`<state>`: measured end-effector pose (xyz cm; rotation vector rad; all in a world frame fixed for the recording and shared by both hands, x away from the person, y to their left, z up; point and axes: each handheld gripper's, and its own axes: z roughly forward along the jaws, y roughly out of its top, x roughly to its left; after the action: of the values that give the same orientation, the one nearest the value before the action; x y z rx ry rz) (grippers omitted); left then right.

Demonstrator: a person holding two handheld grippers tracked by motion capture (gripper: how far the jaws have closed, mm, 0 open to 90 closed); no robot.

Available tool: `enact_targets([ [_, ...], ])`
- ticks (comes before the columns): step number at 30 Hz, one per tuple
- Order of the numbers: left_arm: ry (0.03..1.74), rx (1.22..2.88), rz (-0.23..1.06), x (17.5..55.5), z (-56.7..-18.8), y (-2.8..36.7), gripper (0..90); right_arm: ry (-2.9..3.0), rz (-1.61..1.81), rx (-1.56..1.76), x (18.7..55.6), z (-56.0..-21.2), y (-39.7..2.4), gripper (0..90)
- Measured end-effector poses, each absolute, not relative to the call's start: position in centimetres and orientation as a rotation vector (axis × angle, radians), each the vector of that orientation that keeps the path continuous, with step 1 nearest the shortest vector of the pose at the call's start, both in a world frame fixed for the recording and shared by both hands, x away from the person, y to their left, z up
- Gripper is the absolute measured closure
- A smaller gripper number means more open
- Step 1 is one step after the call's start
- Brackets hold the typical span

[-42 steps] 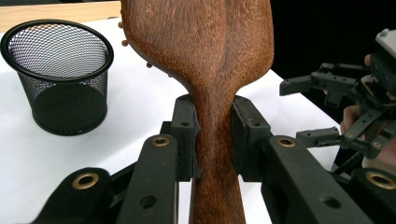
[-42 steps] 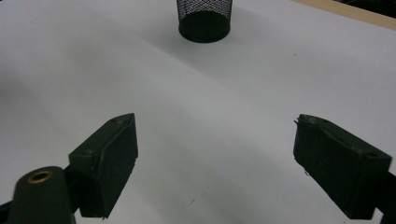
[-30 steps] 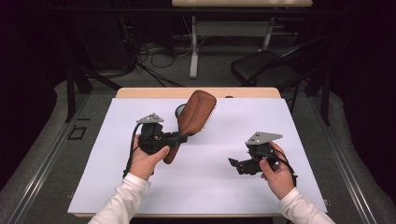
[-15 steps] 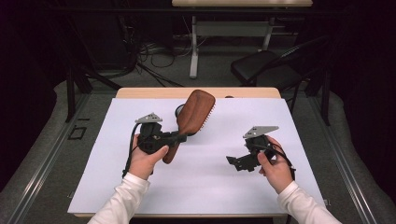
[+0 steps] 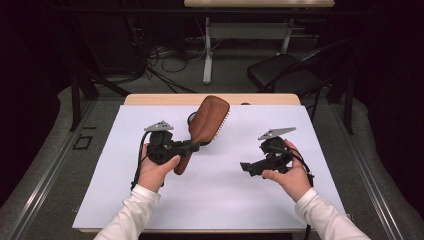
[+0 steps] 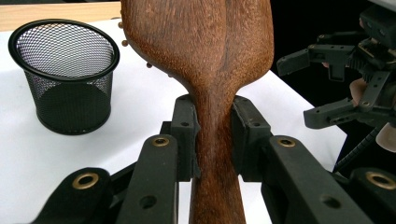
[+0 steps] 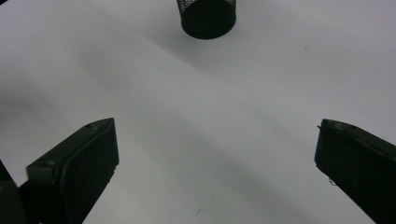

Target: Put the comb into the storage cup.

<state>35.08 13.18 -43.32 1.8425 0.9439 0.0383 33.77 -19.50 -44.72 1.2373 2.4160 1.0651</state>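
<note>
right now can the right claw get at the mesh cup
Probably yes. The right claw stands wide open with nothing between its jaws, and in its own view bare white table runs straight ahead to the mesh cup. The hairbrush, held in the left claw, may crowd the approach.

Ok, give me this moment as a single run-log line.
left gripper: shut on wooden hairbrush at its neck | right gripper: jaws just opened wide, nothing between them | mesh cup: upright on white sheet
</note>
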Motion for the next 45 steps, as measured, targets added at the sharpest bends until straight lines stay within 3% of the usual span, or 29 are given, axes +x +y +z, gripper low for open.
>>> enact_targets([
  [45, 0.964, 1.835, 0.049, 35.7, -43.5, 13.7, 73.1, 2.398, 1.315, 1.403, 38.7, -38.9, -18.3, 0.0],
])
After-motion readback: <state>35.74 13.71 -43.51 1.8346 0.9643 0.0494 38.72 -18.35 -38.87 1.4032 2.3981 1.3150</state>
